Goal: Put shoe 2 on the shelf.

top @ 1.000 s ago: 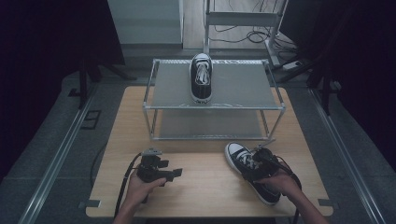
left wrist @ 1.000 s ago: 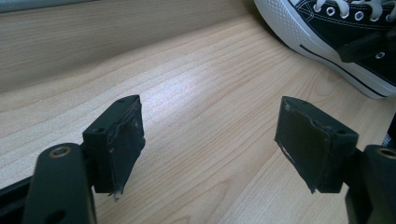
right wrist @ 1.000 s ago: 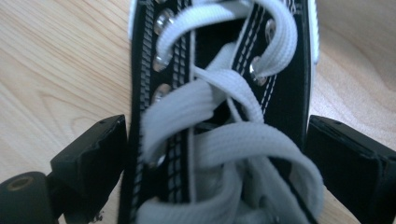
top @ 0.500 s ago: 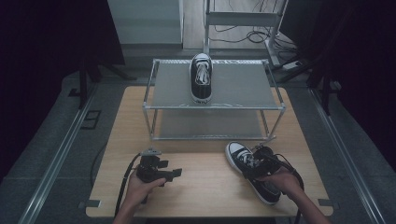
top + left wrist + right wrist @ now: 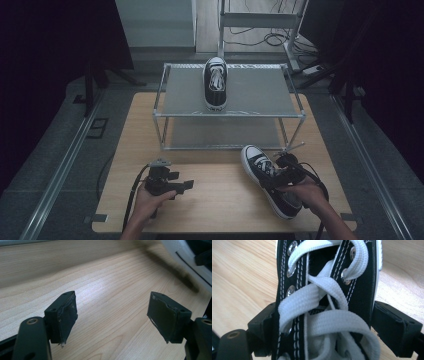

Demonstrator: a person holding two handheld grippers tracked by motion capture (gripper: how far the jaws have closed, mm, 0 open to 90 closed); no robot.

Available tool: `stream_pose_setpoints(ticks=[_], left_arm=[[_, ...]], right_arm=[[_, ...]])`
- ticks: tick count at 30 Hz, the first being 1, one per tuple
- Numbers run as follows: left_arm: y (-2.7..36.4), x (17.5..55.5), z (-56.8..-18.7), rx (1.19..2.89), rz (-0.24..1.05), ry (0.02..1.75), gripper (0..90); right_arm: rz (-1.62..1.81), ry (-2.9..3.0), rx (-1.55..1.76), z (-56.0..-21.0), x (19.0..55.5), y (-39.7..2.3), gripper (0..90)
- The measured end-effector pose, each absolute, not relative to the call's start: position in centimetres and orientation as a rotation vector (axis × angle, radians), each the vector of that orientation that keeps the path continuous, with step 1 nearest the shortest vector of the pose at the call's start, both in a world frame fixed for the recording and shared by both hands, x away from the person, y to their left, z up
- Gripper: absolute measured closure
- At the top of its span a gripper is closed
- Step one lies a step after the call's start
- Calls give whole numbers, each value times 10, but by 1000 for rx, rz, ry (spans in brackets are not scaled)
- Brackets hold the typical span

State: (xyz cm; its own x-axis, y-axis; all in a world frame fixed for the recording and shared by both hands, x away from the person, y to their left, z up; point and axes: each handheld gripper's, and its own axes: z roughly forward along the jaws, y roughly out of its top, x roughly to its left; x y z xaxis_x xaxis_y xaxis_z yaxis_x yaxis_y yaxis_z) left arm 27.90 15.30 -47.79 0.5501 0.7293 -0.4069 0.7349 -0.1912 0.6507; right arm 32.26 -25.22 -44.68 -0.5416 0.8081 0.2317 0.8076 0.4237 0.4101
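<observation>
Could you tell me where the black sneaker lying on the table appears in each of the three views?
High view: the sneaker lies lower right on the wooden table, under the right gripper.
Left gripper view: its white sole edge is at the top right corner.
Right gripper view: its laced top sits centre, between the jaws.
Shared landmark: the wooden table.

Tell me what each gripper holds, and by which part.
The right gripper straddles the sneaker at its laced upper; whether it clamps is unclear. The left gripper holds nothing.

Two black-and-white sneakers were present: one sneaker on the rack (image 5: 216, 83) and one sneaker on the table (image 5: 270, 179). There was one two-tier metal rack (image 5: 250, 95), one wooden table (image 5: 220, 200), and two handheld grippers.
</observation>
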Motion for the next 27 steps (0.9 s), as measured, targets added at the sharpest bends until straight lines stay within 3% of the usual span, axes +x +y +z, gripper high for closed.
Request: stream_pose_setpoints(ticks=[27], left_arm=[[154, 280, -478, 1921, -21, 1189, 239]], right_arm=[[1038, 2610, 1388, -357, 312, -234, 136]])
